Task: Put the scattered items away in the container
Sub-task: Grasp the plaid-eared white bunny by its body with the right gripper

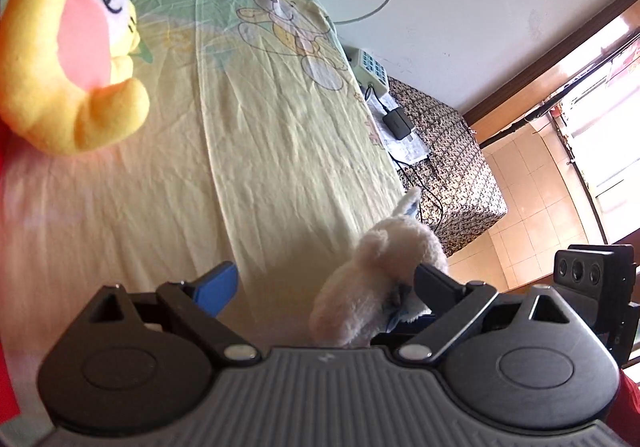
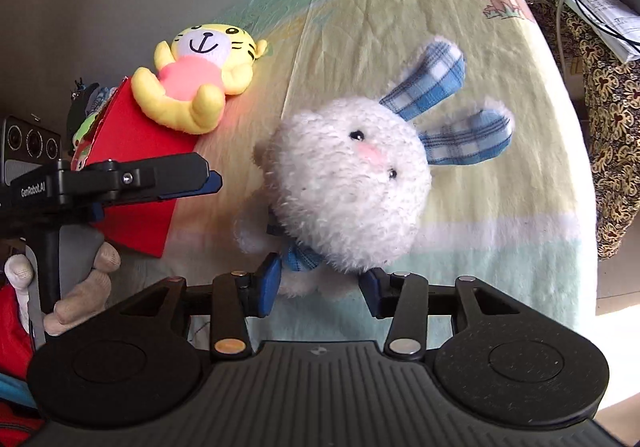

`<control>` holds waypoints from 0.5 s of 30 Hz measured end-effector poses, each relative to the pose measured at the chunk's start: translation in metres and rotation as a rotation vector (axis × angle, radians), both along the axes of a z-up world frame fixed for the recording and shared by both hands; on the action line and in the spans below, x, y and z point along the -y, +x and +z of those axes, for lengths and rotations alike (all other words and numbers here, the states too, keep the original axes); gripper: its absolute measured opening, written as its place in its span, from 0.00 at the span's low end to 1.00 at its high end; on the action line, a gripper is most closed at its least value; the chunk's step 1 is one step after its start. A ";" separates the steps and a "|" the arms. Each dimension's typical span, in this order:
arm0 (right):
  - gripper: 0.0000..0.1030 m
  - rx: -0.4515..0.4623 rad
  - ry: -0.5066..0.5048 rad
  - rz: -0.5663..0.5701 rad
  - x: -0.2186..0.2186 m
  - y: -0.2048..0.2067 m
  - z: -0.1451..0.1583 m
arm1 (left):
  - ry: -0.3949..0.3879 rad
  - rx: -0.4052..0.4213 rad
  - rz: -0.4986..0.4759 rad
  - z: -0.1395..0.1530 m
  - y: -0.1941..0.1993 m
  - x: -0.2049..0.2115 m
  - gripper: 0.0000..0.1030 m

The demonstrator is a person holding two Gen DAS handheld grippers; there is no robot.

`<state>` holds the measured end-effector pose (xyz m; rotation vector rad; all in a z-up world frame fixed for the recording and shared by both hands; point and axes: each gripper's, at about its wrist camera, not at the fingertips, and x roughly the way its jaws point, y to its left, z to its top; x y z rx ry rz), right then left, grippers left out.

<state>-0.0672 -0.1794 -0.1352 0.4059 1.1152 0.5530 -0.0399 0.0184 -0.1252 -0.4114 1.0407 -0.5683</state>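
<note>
Over bed, right gripper [image 2: 320, 283] clasping rabbit plush [image 2: 348, 187]

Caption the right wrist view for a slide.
Right gripper closed on white plush rabbit above the bed sheet; yellow tiger plush leans on the red box.

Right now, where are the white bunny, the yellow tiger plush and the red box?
white bunny [image 2: 344, 183]: right wrist view, middle of its fluffy face.
yellow tiger plush [image 2: 192, 81]: right wrist view, its pink belly.
red box [image 2: 136, 151]: right wrist view, its bare red side wall.
</note>
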 end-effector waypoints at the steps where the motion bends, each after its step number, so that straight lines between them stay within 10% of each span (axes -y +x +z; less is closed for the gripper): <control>1: 0.51 0.001 0.005 -0.032 0.006 -0.002 0.000 | 0.003 -0.001 -0.012 0.000 0.002 0.005 0.91; 15: 0.56 -0.107 0.348 -0.458 0.042 0.022 -0.036 | -0.052 -0.043 -0.031 -0.020 0.032 0.034 0.86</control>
